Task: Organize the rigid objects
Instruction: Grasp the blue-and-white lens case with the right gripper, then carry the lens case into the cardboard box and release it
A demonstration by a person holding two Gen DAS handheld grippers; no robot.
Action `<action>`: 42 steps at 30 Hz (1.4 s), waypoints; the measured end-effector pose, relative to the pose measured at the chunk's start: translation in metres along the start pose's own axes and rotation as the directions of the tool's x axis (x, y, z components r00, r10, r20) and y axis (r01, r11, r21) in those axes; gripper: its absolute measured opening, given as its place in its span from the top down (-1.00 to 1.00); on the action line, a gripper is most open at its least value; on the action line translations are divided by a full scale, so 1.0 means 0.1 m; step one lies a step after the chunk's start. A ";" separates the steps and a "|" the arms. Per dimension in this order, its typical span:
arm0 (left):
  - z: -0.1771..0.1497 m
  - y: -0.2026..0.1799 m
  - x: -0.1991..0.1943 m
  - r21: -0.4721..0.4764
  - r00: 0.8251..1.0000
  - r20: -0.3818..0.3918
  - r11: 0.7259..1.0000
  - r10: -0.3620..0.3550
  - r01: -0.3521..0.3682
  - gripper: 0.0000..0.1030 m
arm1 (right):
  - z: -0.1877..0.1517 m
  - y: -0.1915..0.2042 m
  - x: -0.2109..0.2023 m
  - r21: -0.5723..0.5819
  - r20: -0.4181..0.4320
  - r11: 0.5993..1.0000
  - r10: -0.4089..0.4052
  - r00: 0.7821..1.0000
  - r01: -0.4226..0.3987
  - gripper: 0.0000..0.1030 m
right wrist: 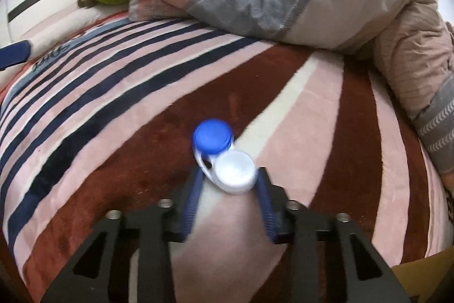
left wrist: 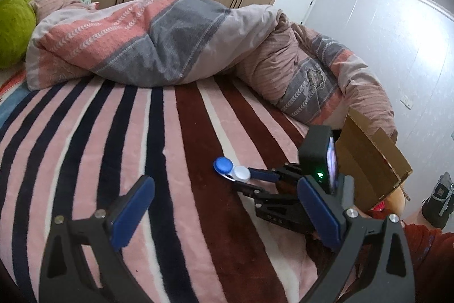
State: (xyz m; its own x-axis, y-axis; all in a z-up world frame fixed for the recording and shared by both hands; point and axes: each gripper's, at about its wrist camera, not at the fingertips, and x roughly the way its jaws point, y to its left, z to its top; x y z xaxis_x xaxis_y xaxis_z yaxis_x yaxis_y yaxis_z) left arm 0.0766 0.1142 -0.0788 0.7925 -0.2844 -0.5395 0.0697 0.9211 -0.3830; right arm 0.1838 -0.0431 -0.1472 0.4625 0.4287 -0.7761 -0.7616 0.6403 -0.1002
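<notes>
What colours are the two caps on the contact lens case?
One cap is blue, the other white; the right wrist view shows them best.

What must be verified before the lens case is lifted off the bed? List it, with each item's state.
1. Right tool closed on the lens case at its white cap: ok.
2. Grip centred on the case: not ok; the blue cap juts past the tips.
3. Left tool open and holding nothing: ok.
4. Cardboard box at the bed's edge within view: ok.
5. Box interior free: cannot tell.
6. Striped blanket not caught between the pads: cannot tell.
</notes>
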 end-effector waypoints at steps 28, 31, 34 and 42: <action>-0.02 -0.30 -0.32 -0.049 1.000 -0.030 0.999 0.009 -0.010 -0.94 | -0.32 0.32 -0.47 -0.020 0.029 0.981 0.193 0.981 -0.192 0.48; 0.01 -0.44 -0.31 -0.036 0.999 -0.039 0.999 -0.030 0.028 -0.94 | -0.31 0.34 -1.00 -0.011 0.112 0.969 0.245 0.963 -0.246 0.48; 0.09 -0.70 -0.32 -0.016 0.992 -0.034 0.993 -0.118 0.118 -0.68 | -0.27 0.40 -1.59 -0.055 0.194 0.964 0.266 0.944 -0.260 0.49; 0.44 -1.54 -0.38 0.085 0.946 -0.012 0.942 -0.324 0.324 0.49 | -0.28 0.12 -2.72 -0.054 0.335 0.983 0.186 0.924 -0.178 0.49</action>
State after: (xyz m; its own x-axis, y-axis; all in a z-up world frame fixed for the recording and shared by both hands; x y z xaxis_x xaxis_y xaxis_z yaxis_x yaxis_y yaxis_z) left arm 0.0622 -0.0049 0.0336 0.7198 -0.5708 -0.3951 0.3739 0.7983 -0.4721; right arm 0.0363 -0.1699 0.0448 0.4380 0.7286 -0.5265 -0.8551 0.5184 0.0059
